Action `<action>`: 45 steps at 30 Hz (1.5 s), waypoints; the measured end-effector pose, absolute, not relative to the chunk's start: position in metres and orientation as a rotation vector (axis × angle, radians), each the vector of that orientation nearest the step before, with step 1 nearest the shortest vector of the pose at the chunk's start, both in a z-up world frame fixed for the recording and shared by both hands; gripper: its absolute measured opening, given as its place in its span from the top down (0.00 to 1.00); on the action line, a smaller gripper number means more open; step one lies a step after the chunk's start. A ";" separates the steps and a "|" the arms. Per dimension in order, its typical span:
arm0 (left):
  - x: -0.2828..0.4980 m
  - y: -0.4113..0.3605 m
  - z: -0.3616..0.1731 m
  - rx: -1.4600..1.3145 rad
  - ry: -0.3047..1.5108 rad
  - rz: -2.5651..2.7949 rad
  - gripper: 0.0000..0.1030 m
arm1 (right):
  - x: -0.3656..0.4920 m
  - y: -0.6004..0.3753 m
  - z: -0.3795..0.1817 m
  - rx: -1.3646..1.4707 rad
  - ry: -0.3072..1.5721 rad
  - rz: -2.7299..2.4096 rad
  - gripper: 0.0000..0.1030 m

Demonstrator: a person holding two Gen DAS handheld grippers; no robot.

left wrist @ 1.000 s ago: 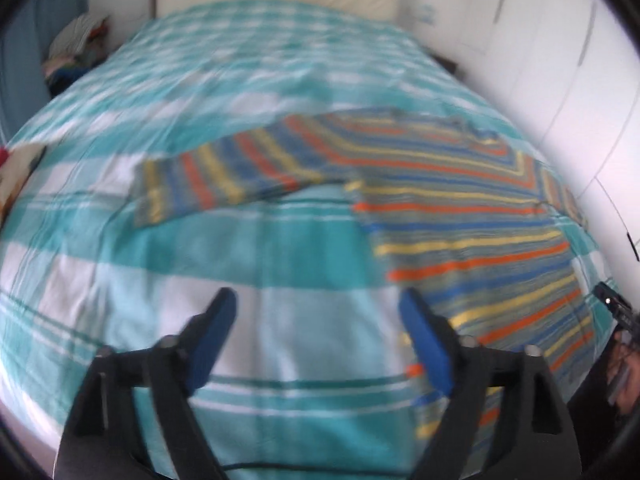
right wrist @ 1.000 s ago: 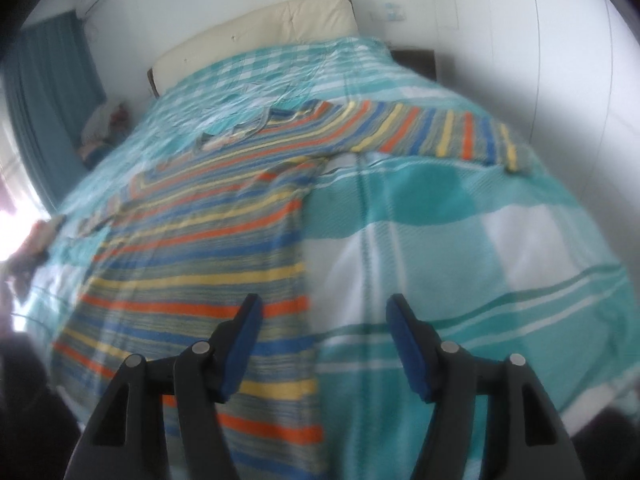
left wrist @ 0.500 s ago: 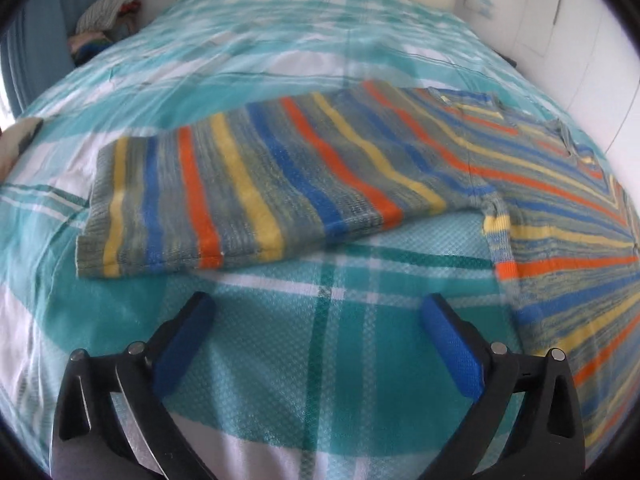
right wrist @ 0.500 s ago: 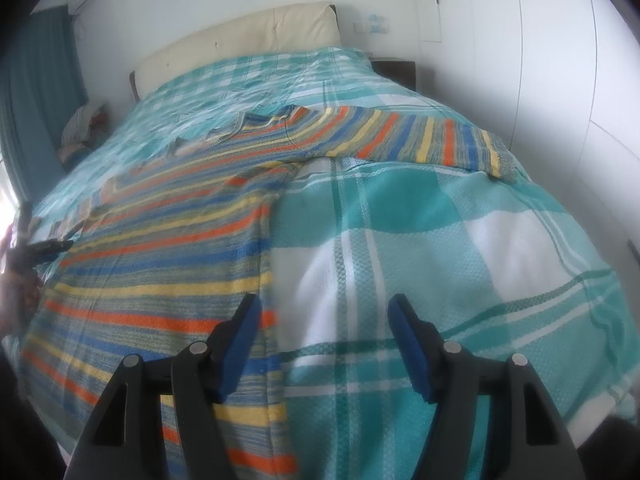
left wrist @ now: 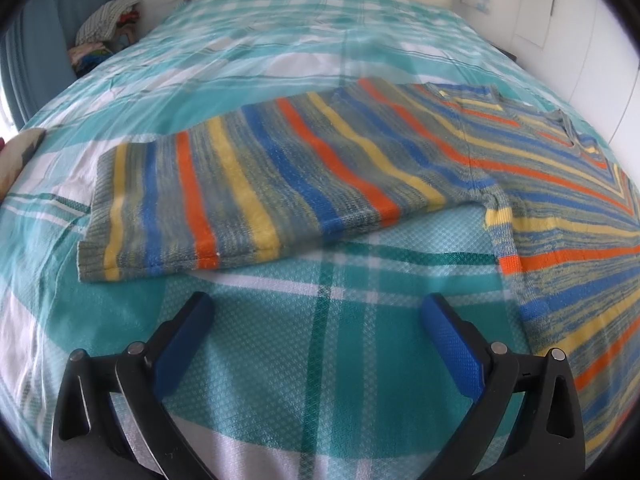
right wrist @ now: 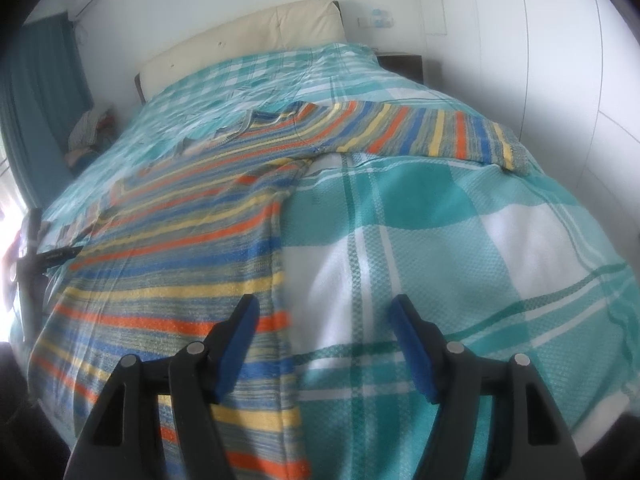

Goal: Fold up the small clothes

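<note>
A striped knit sweater [left wrist: 280, 184] in orange, blue, yellow and grey lies flat on the bed, both sleeves spread out. In the left wrist view its left sleeve stretches across the middle, with the cuff [left wrist: 100, 216] at the left. My left gripper [left wrist: 316, 312] is open and empty, just short of the sleeve's near edge. In the right wrist view the sweater body [right wrist: 180, 248] fills the left half and the other sleeve [right wrist: 420, 132] runs to the right. My right gripper [right wrist: 324, 320] is open and empty over the body's right side edge.
The bed has a teal and white checked cover [left wrist: 320, 380] and a cream headboard [right wrist: 248, 44]. A pile of clothes [left wrist: 108, 36] lies at the far left beside a teal curtain. White wardrobe doors [right wrist: 560, 80] stand close on the right.
My left gripper has moved forward and down toward the left sleeve, which now looks much larger. My right gripper has shifted slightly along the sweater's right edge. Both stayed open.
</note>
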State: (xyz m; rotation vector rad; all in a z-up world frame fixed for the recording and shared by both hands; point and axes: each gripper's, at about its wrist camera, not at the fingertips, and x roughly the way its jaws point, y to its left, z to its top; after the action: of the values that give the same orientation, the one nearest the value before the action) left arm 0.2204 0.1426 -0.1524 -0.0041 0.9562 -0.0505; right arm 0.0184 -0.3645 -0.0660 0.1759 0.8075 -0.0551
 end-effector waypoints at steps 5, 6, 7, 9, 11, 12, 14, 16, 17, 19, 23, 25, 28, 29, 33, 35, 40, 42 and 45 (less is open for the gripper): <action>0.220 0.143 -0.152 -0.005 0.956 -0.051 0.00 | 0.010 -0.366 -0.062 0.178 0.782 -0.062 0.34; 0.220 0.143 -0.152 -0.005 0.956 -0.050 0.00 | 0.010 -0.367 -0.062 0.183 0.783 -0.065 0.35; 0.220 0.143 -0.152 -0.005 0.956 -0.050 0.00 | 0.010 -0.368 -0.062 0.189 0.784 -0.066 0.34; 0.220 0.143 -0.152 -0.005 0.956 -0.050 0.00 | 0.011 -0.370 -0.063 0.203 0.787 -0.064 0.34; 0.220 0.143 -0.152 -0.005 0.957 -0.050 0.00 | 0.013 -0.370 -0.063 0.207 0.794 -0.056 0.34; 0.220 0.143 -0.152 -0.005 0.957 -0.050 0.00 | 0.014 -0.369 -0.064 0.203 0.798 -0.050 0.34; 0.220 0.143 -0.152 -0.005 0.957 -0.050 0.00 | 0.014 -0.366 -0.064 0.191 0.799 -0.041 0.34; 0.220 0.143 -0.152 -0.005 0.957 -0.050 0.00 | 0.014 -0.363 -0.063 0.179 0.798 -0.038 0.34; 0.220 0.143 -0.152 -0.005 0.957 -0.050 0.00 | 0.014 -0.363 -0.064 0.177 0.798 -0.039 0.35; 0.220 0.143 -0.152 -0.005 0.957 -0.050 0.00 | 0.014 -0.364 -0.064 0.182 0.800 -0.041 0.35; 0.220 0.143 -0.152 -0.005 0.957 -0.050 0.00 | 0.015 -0.364 -0.065 0.192 0.808 -0.044 0.34; 0.220 0.143 -0.152 -0.005 0.957 -0.050 0.00 | 0.015 -0.364 -0.065 0.189 0.810 -0.044 0.34; 0.220 0.143 -0.152 -0.005 0.957 -0.050 0.00 | 0.015 -0.364 -0.065 0.183 0.809 -0.042 0.34; 0.220 0.143 -0.152 -0.005 0.957 -0.050 0.00 | 0.014 -0.364 -0.065 0.184 0.809 -0.042 0.34; 0.220 0.143 -0.152 -0.005 0.957 -0.050 0.00 | 0.015 -0.364 -0.065 0.185 0.810 -0.042 0.34; 0.220 0.143 -0.152 -0.005 0.957 -0.050 0.00 | 0.014 -0.363 -0.065 0.182 0.810 -0.042 0.34; 0.220 0.143 -0.152 -0.005 0.957 -0.050 0.00 | 0.014 -0.364 -0.065 0.186 0.809 -0.041 0.34; 0.220 0.143 -0.152 -0.005 0.957 -0.050 0.00 | 0.014 -0.364 -0.064 0.190 0.805 -0.039 0.34; 0.220 0.143 -0.152 -0.005 0.957 -0.050 0.00 | 0.012 -0.366 -0.062 0.203 0.797 -0.039 0.35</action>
State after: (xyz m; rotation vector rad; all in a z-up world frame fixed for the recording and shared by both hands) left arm 0.2198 0.1427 -0.1522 -0.0051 0.9571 -0.0497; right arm 0.0122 -0.3660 -0.0621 0.2032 0.7973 -0.0391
